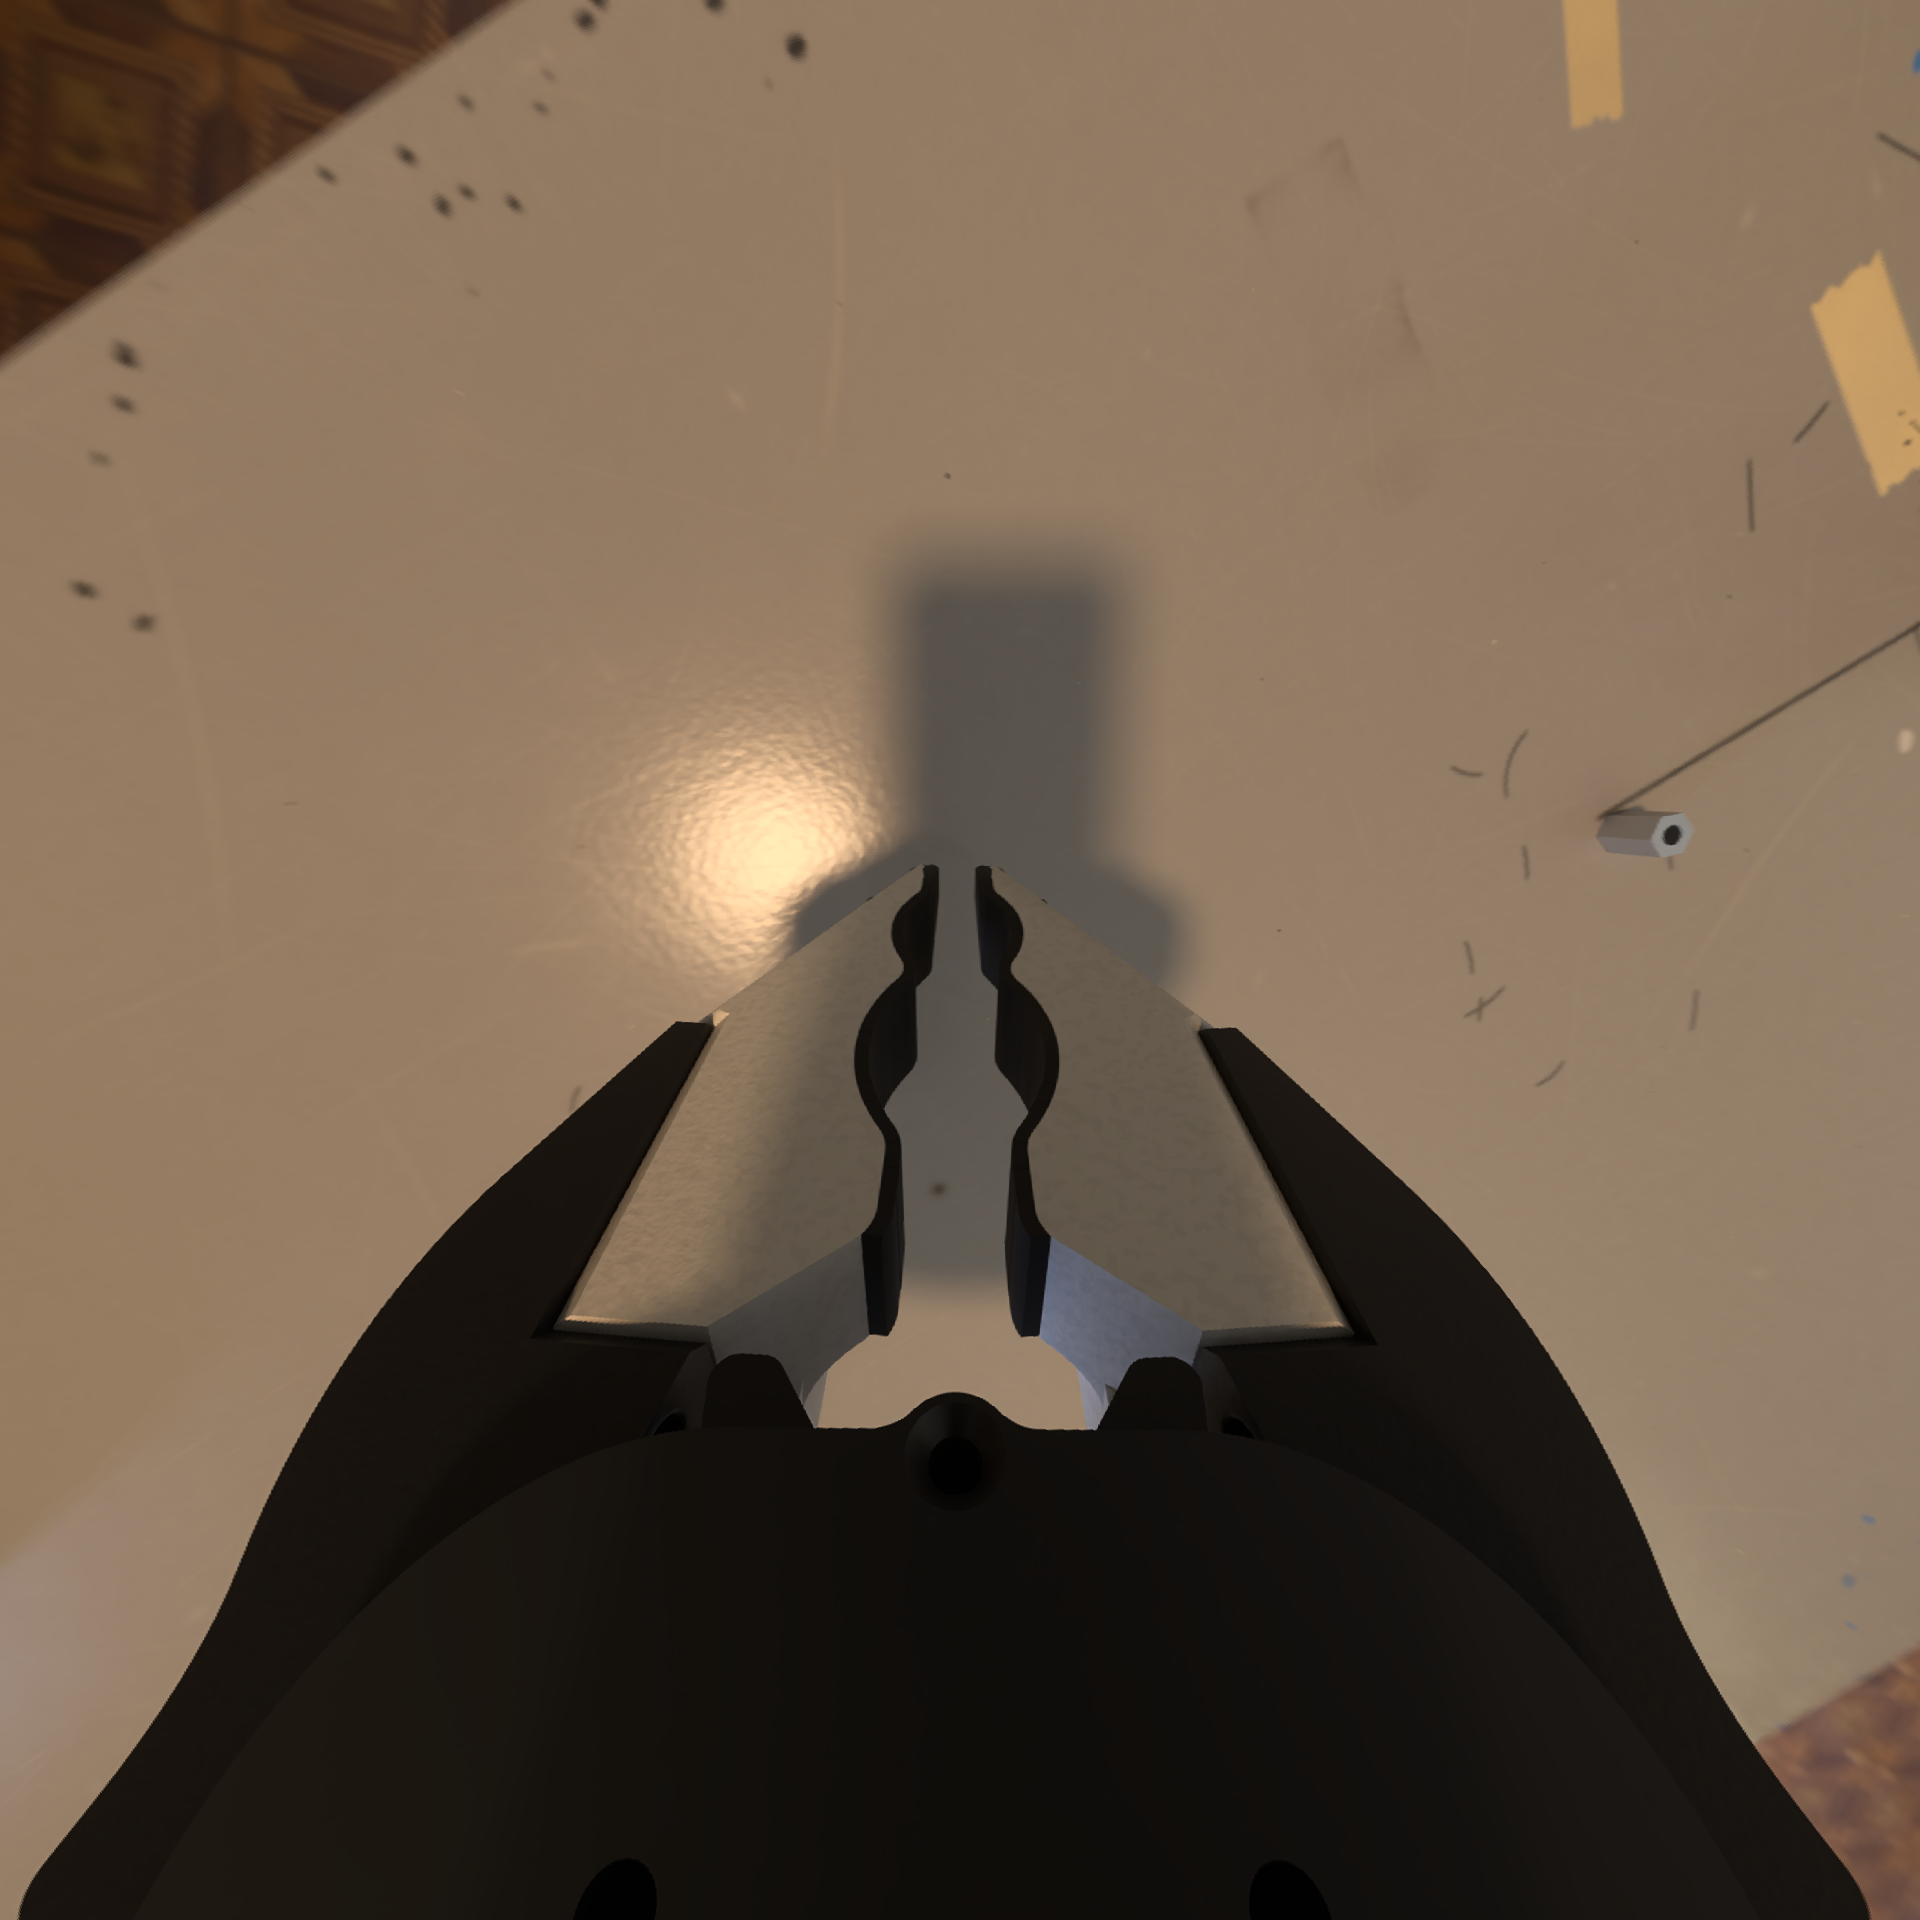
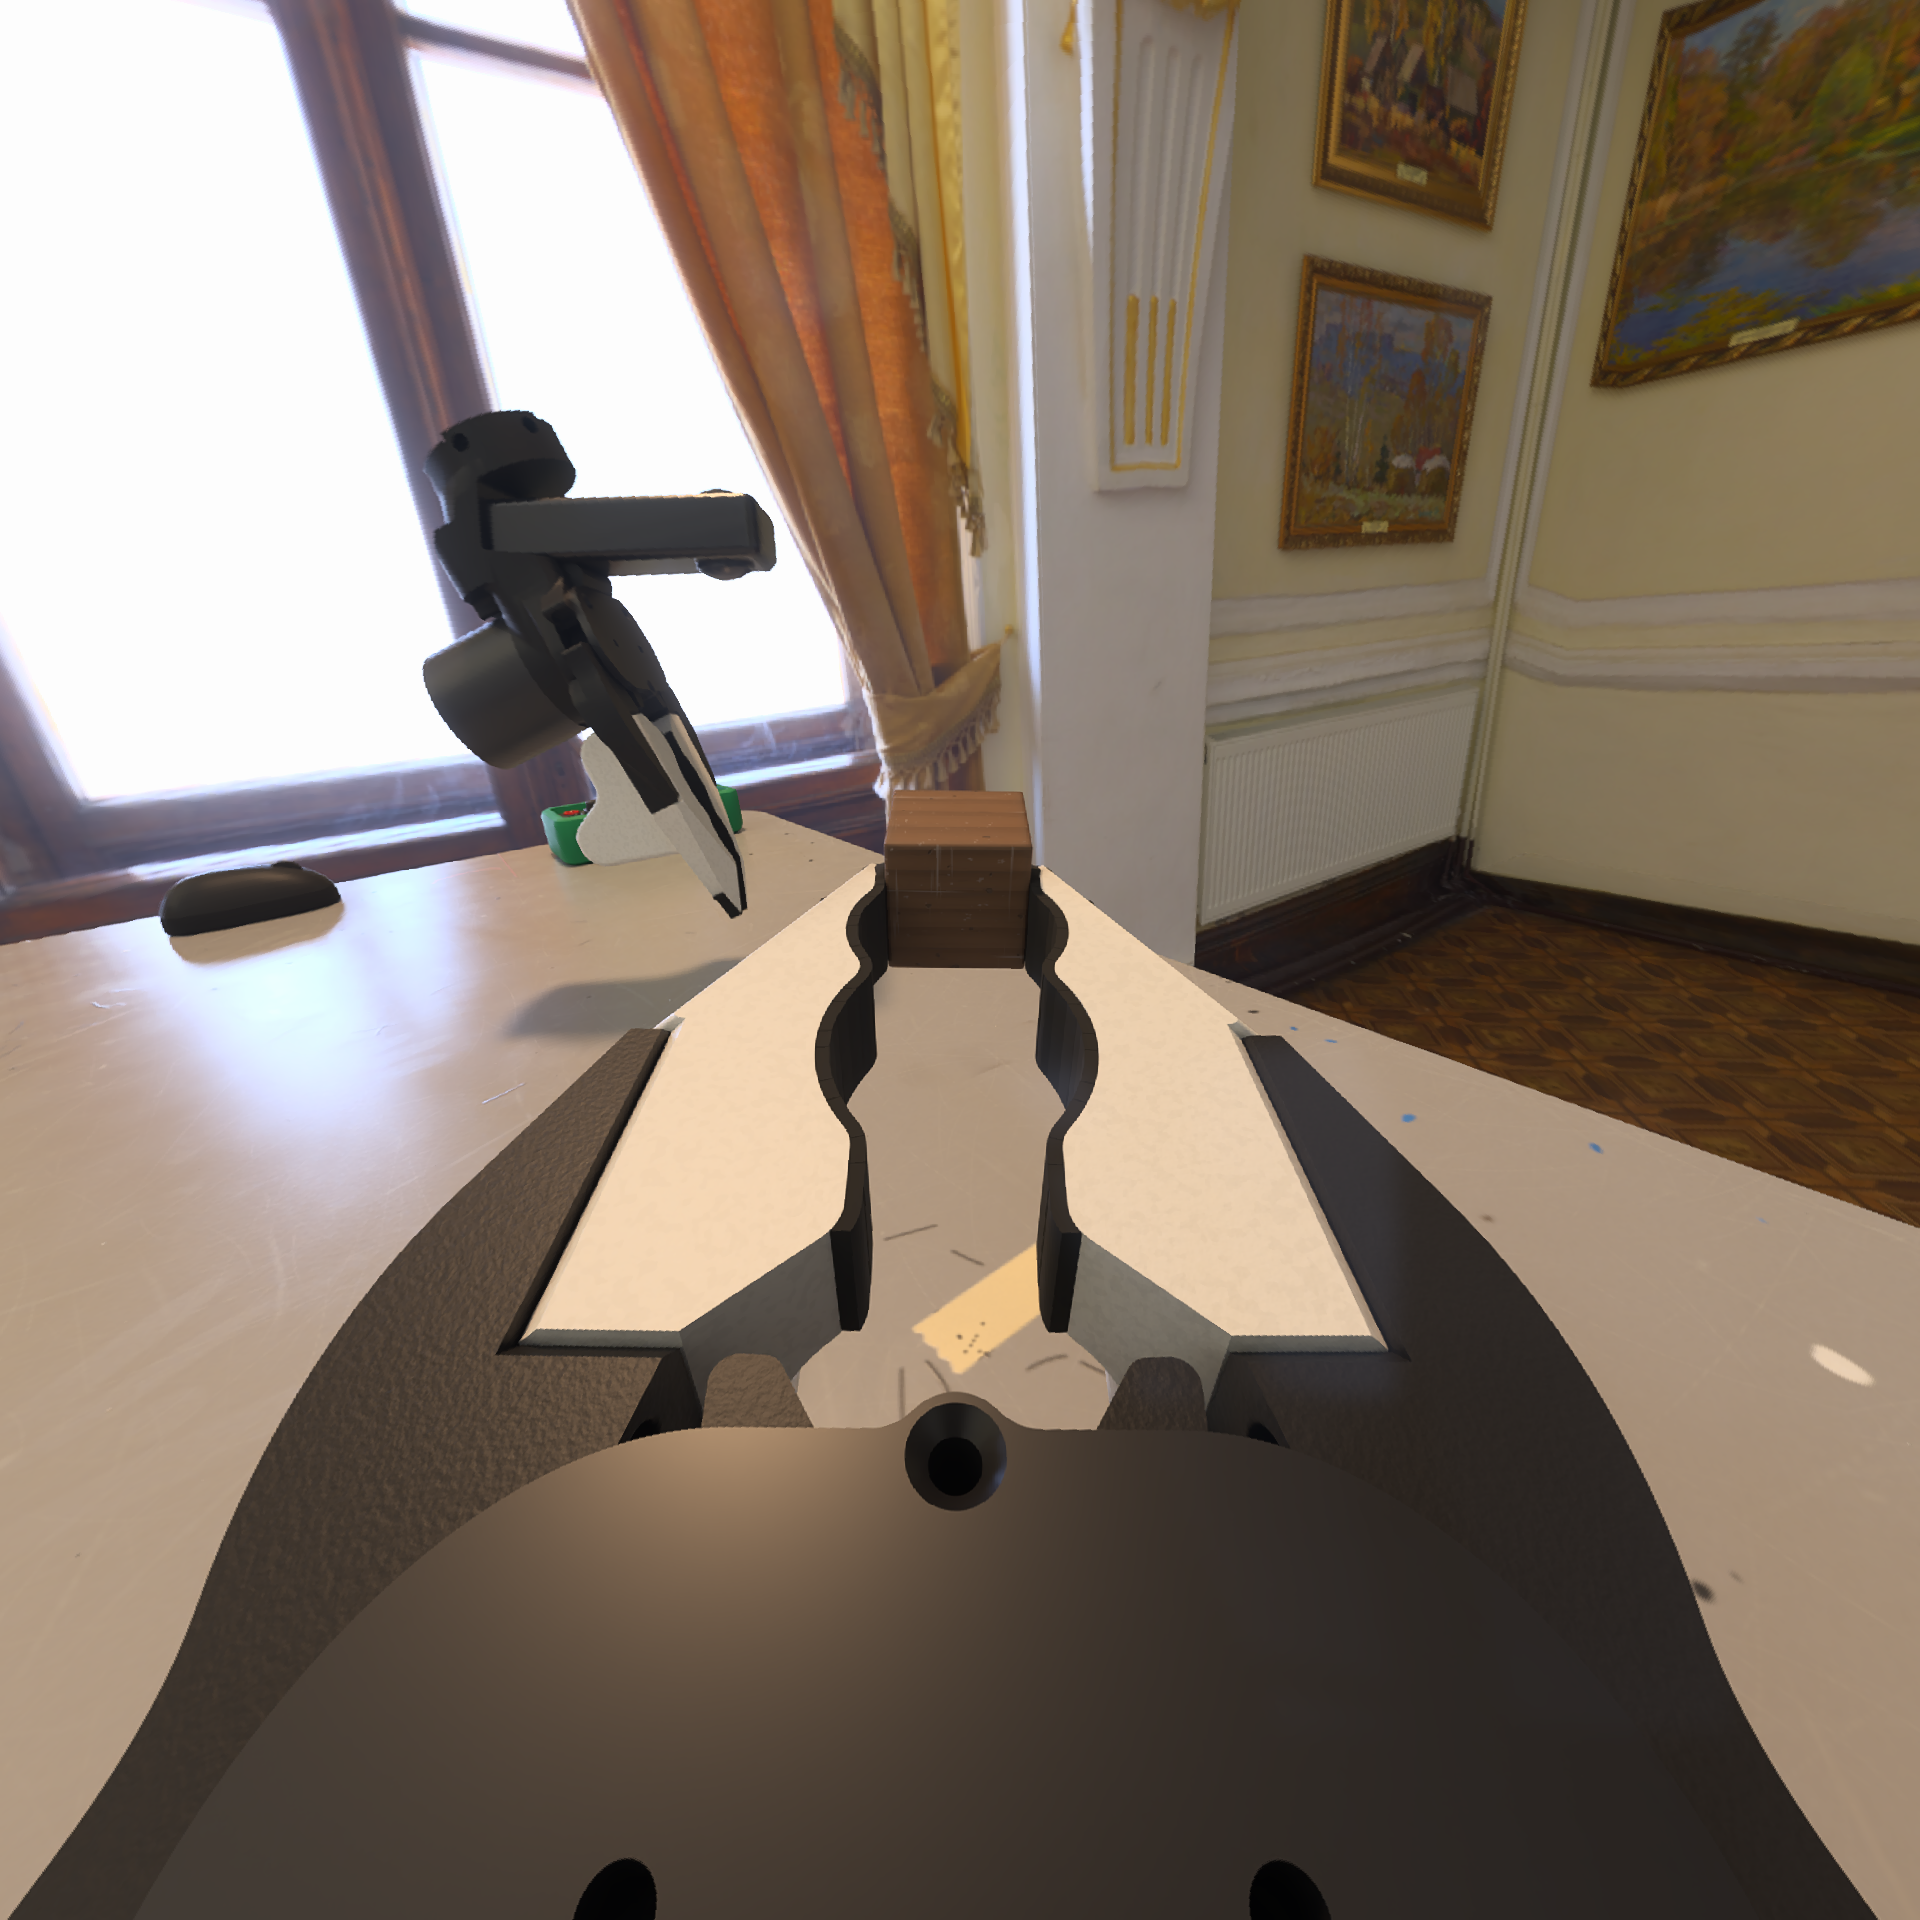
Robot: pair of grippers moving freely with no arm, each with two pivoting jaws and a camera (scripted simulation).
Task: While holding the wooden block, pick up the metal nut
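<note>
My right gripper (image 2: 956, 883) is shut on the brown wooden block (image 2: 956, 894), which sits between the fingertips, held above the beige table (image 2: 260, 1091). My left gripper (image 1: 956, 873) points down at the table (image 1: 468, 675) with its jaws almost together and nothing between them. The small grey hexagonal metal nut (image 1: 1647, 833) lies on its side on the table, well to the right of the left fingertips. The left gripper also shows in the right wrist view (image 2: 727, 894), hovering above the table, left of the block.
A black mouse (image 2: 249, 896) lies at the far left of the table. A green container (image 2: 561, 831) and a white object (image 2: 613, 836) stand behind the left gripper. Tape strips (image 1: 1870, 384) and scratch marks are on the tabletop. The table edge (image 1: 208, 239) runs at upper left.
</note>
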